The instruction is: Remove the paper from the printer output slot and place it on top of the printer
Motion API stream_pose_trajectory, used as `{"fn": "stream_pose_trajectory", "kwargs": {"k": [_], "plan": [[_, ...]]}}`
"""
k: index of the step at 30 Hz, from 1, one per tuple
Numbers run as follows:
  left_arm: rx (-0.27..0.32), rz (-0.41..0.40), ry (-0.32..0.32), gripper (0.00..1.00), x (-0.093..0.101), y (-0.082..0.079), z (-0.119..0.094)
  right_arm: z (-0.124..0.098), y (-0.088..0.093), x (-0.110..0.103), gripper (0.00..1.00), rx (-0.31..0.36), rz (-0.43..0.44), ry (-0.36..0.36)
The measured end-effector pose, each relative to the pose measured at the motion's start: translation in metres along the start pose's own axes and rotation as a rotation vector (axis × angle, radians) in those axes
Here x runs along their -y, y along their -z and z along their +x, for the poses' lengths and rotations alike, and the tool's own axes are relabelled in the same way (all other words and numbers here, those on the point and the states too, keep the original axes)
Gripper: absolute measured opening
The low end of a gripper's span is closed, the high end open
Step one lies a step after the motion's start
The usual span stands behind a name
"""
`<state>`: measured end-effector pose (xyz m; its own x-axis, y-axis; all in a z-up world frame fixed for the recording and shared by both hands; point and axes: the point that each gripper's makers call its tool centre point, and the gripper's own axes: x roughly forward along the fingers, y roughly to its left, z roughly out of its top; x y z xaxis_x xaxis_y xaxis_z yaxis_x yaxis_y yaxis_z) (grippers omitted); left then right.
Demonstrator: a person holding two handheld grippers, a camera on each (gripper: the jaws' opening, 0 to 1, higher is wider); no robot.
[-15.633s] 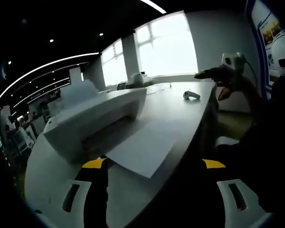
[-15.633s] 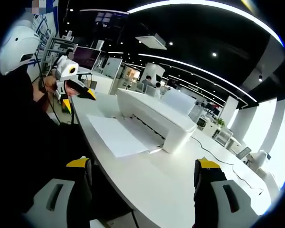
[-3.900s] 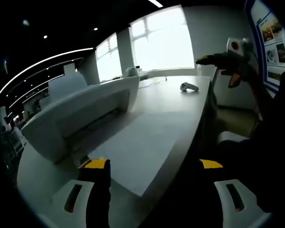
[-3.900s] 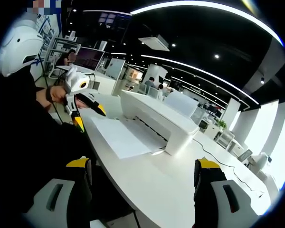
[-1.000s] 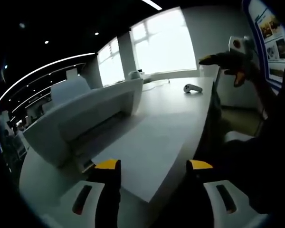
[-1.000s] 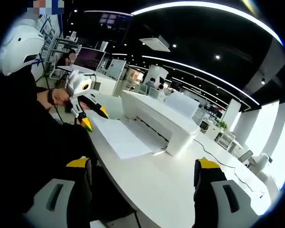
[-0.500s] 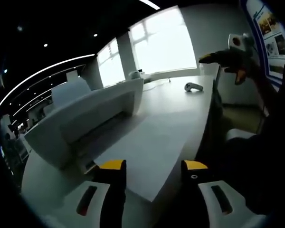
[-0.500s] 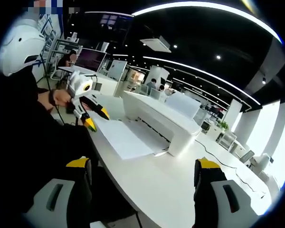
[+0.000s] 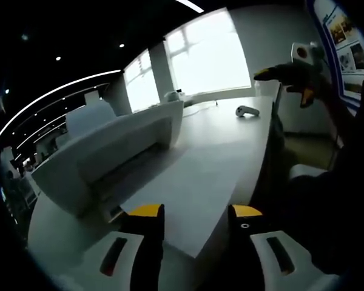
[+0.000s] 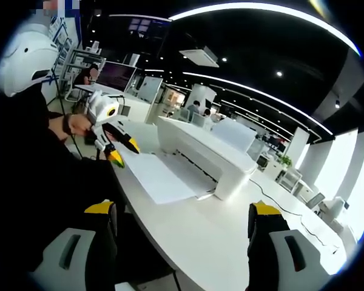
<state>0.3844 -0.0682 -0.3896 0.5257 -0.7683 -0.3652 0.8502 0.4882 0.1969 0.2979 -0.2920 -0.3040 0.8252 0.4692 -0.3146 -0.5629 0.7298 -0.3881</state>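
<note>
No text, label, brand or number is legible: the poster (image 9: 344, 30) on the wall up and to the right of the left gripper's jaws carries pictures and lines of print too small and blurred to make out, and the printer (image 10: 206, 151) ahead shows no legible marking.

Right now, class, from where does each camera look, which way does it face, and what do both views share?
Left gripper view: rides the left tongs, low at the sheet's near edge, facing along the paper toward the printer and windows; the right tongs and a dark sleeve enter from the right.
Right gripper view: rides the right tongs, held back off the table edge, facing across the table at the printer; the left tongs and a hand show at the paper's corner.
Shared: printer, paper, table, each other's tongs.
</note>
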Motion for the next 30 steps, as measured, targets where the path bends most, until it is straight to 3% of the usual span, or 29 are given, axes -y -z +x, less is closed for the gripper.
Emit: {"fn": "stream_pose_trajectory", "kwargs": {"k": [30], "plan": [[0.032, 0.001, 0.025, 0.32, 0.0057, -0.0052, -0.0005, -0.0019, -0.0002, 0.002, 0.84, 0.001, -0.002, 0.007]]}}
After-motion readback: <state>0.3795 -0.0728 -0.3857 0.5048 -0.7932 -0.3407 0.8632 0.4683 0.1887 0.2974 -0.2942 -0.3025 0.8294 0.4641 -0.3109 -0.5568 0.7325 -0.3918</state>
